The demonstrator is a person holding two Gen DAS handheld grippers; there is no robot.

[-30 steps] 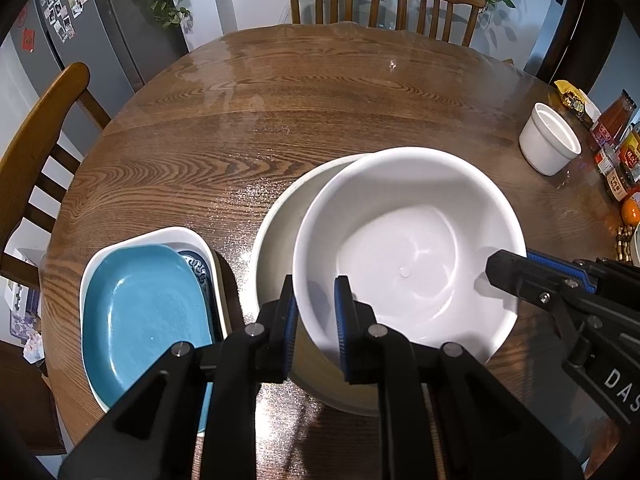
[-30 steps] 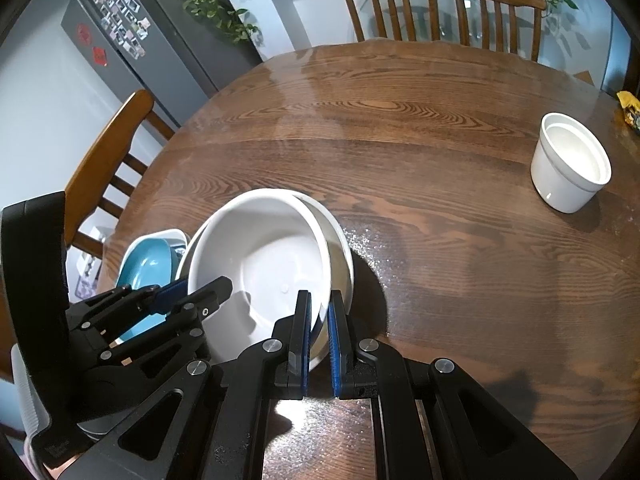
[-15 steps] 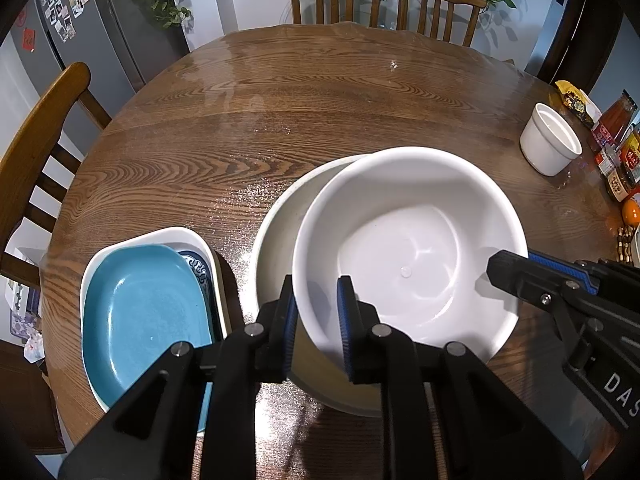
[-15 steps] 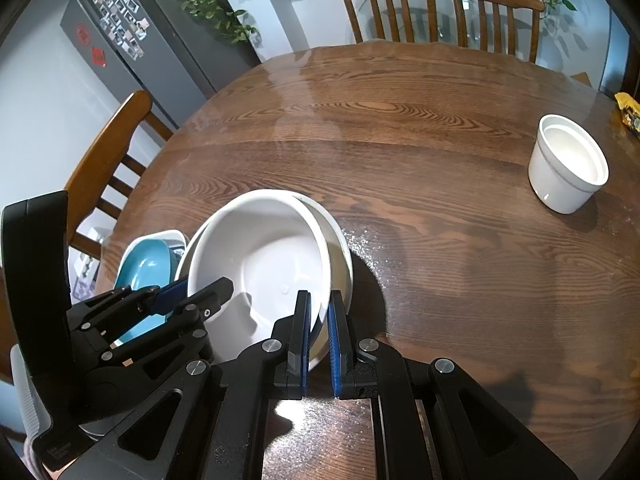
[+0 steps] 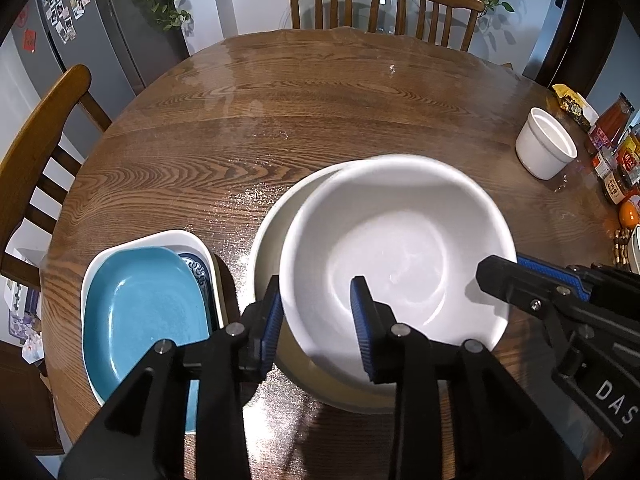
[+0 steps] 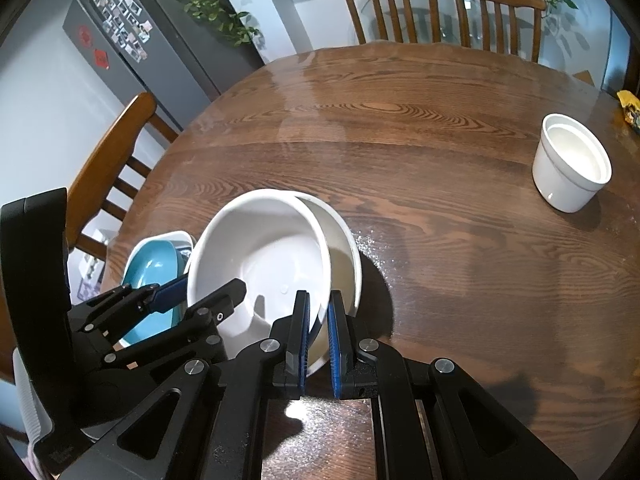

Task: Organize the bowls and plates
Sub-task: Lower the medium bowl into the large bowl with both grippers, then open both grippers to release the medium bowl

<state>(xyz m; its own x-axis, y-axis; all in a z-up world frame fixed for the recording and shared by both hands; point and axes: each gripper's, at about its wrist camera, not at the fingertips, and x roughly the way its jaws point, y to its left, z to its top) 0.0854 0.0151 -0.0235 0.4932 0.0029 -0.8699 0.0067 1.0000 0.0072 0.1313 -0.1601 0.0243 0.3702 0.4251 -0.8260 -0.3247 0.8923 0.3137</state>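
Bottles [image 5: 616, 148] crowd only the left wrist view's edge.

White bowl [image 5: 400, 248], glossy, deep, empty, sits tilted inside a wider cream bowl [image 5: 268, 240], offset to one side so a crescent of the cream rim shows. Both near the round table's front edge. Beside them, just apart: blue plate [image 5: 140, 312] nested in a white rectangular dish [image 5: 176, 236], a blue-patterned plate edge peeking under it. Small white ramekin [image 6: 572, 168] upright, empty, well apart.
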